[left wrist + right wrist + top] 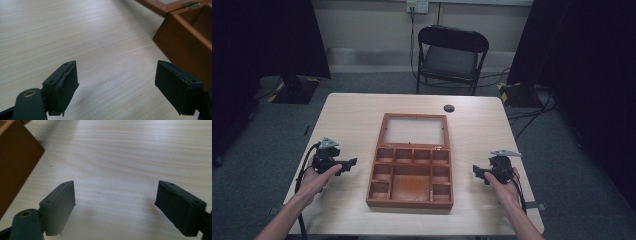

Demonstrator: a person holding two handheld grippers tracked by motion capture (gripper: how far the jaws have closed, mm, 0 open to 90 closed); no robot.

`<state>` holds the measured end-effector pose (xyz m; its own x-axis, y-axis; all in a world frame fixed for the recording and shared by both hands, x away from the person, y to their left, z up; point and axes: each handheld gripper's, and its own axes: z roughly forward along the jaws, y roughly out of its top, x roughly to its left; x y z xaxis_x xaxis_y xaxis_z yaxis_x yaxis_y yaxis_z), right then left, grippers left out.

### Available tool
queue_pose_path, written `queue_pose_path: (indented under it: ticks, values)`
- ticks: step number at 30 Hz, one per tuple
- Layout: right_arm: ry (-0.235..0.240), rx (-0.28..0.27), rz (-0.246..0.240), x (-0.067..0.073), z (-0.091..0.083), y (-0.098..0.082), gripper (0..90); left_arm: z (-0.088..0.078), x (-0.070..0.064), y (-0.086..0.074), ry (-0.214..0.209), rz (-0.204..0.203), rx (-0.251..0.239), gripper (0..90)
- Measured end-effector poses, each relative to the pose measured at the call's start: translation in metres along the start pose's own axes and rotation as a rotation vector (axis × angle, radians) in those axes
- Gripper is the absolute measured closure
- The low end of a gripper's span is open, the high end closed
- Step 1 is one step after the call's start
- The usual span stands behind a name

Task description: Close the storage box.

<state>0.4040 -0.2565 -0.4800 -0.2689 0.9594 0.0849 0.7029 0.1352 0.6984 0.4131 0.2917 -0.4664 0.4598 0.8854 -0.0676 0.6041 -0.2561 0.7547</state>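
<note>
A brown wooden box (411,173) with several compartments lies open in the middle of the table, its glass-paned lid (414,131) folded flat behind it. My left gripper (346,165) rests to the left of the box, held by a hand, and stands open with nothing between its jaws. In the left gripper view the box wall (185,47) rises at the right, beyond my left gripper (116,86). My right gripper (478,174) sits to the right of the box, open and empty. The right gripper view shows my right gripper (116,206) over bare table, with the box corner (15,162) at the left.
The light wooden table (347,115) carries a small black round disc (449,108) near its far edge. A black folding chair (451,57) stands behind the table. Dark curtains hang at both sides, and cables run across the grey floor at the right.
</note>
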Motion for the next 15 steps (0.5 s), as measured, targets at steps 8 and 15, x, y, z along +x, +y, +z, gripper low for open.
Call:
queue_pose_path:
  ticks: [8,15]
  values:
    - [0.048,-0.075,-0.031,0.006,-0.003,0.029,15.0,-0.004,-0.010,0.017,-0.003,0.006,-0.051,20.4]
    - [0.094,-0.085,-0.075,0.025,0.001,0.048,14.9,-0.003,-0.013,0.042,-0.042,0.000,-0.043,22.4]
